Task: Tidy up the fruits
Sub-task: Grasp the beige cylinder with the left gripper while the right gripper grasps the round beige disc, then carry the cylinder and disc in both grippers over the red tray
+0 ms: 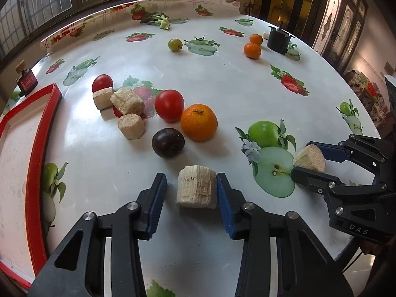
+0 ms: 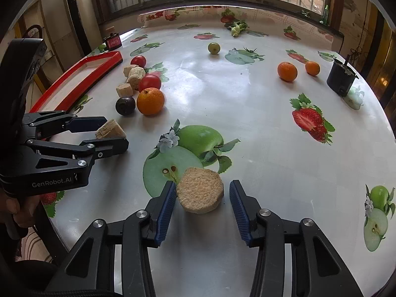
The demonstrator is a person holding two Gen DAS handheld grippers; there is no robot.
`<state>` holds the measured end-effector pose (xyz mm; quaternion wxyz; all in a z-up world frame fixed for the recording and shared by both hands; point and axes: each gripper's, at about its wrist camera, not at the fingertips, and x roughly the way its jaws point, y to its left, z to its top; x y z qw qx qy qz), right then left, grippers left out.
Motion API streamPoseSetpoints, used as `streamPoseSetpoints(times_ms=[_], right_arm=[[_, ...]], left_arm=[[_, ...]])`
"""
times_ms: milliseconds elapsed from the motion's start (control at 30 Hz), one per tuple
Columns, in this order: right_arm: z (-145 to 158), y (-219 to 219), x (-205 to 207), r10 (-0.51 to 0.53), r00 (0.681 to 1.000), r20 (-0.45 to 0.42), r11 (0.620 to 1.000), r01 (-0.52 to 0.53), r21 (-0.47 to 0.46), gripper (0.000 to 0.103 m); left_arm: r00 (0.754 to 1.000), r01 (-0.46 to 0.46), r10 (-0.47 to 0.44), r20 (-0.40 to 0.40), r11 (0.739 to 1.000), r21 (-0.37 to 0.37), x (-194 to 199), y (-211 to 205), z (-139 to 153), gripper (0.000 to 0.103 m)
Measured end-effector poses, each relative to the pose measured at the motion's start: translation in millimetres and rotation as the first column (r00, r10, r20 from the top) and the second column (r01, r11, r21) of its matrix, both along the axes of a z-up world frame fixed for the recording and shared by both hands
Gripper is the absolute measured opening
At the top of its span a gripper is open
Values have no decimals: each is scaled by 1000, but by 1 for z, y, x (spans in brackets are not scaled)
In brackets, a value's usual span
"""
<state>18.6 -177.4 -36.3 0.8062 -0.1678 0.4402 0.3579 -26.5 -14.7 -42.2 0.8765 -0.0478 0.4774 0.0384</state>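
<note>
straddling a pale fibrous block (image 1: 196,190) on the table (image 1: 222,79), the left gripper (image 1: 191,193) is seen with only one pad touching. the right gripper (image 2: 201,198) likewise brackets a second block (image 2: 201,190), one pad still apart. either block could be pushed sideways or tipped if the closing is off-centre. fruits such as the orange (image 1: 199,122) lie beyond, near the red tray (image 1: 37,163).

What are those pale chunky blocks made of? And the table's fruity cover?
Pale blocks: probably pressed wood fibre or sawdust, matte; rough, stringy faces show. Table cover: likely glossy plastic or oilcloth; window light reflects off it, and the fruit is printed on.
</note>
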Motion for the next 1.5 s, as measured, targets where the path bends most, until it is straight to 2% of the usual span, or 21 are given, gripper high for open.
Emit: streamPoseSetpoints(times_ms=[67,367,833,1067,1300,1500], right_arm=[[2,-1,3,-4,1000,-10,1000,4,16,36],[13,9,-7,32,999,-10,999,-32,41,36],[43,77,-36,194,981,5,974,-194,114,36],[48,110,-52,270,963,-1,953,-268,143,36],[57,156,-71,371,929,2,914,-366,175,36],[67,203,-78,439,898,11,880,-432,199,36]], left_arm=[[1000,5,-5,-4,1000,-30,-1,4,2,28],[999,-38,40,29,996,-79,-27,23,19,28],[976,-187,195,102,979,-80,-79,84,50,28],[954,-266,273,123,961,-73,-102,111,57,28],[924,-352,358,137,934,-61,-125,141,62,28],[886,-440,442,138,897,-47,-142,175,63,28]])
